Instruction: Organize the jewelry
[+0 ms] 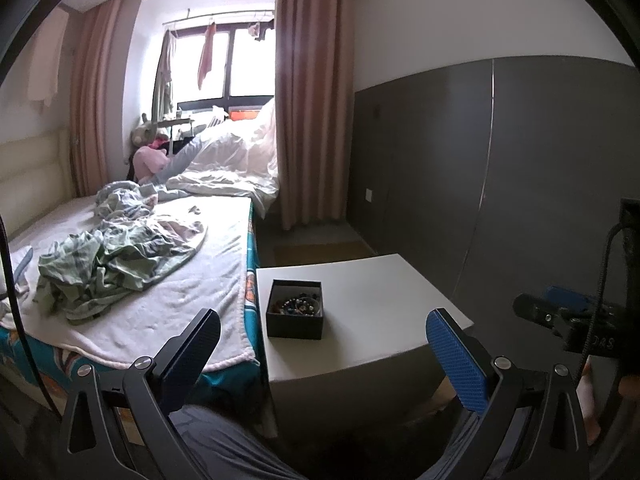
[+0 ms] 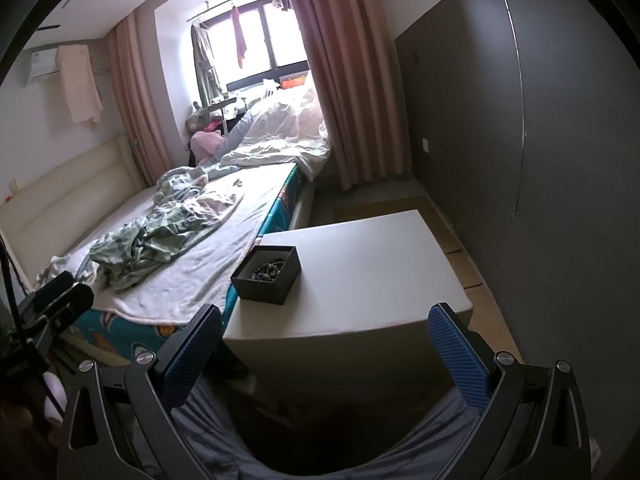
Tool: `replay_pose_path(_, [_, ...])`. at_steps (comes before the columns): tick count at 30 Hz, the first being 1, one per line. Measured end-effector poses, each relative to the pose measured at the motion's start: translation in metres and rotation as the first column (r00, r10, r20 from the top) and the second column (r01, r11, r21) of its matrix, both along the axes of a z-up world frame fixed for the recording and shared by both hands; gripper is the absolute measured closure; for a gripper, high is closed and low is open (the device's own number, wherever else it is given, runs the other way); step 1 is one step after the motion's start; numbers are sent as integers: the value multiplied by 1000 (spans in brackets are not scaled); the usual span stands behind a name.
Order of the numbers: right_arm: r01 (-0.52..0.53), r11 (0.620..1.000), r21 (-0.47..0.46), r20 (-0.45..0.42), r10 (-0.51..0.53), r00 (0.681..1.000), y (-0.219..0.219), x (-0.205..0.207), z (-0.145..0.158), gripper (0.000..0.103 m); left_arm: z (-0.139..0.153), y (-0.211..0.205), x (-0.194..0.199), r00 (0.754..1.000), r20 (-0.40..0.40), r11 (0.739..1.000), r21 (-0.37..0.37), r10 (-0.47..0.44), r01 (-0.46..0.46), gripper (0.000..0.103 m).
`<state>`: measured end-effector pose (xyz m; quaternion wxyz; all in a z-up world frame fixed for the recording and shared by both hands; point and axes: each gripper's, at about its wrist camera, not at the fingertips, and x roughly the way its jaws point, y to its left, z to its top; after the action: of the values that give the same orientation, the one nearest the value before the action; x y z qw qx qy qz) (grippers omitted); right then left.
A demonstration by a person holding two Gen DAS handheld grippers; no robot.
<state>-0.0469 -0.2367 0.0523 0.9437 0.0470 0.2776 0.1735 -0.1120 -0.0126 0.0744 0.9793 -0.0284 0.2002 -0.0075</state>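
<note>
From your left gripper [image 1: 324, 350], jaws spread wide and holding nothing, the black box [image 1: 295, 310] of beaded jewelry [image 1: 298, 304] sits at the white table's [image 1: 372, 304] bed-side edge; approach squarely from above. From your right gripper [image 2: 326, 350], equally wide and empty, the box [image 2: 267, 274] lies ahead to the left, so steady its wall before picking beads.

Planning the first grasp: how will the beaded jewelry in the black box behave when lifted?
The beaded jewelry looks like strung beads, so probably floppy and draping. It lies piled, so strands may tangle and come up together. The small open black box looks light and might slide on the smooth white table.
</note>
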Motion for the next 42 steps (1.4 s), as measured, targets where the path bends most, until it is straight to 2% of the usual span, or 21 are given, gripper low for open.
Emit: replay_pose_path(42, [9, 1000, 6, -20, -9, 1000, 3, -5, -4, 0, -4, 3, -6, 1000, -5, 1000, -13, 4, -4, 1])
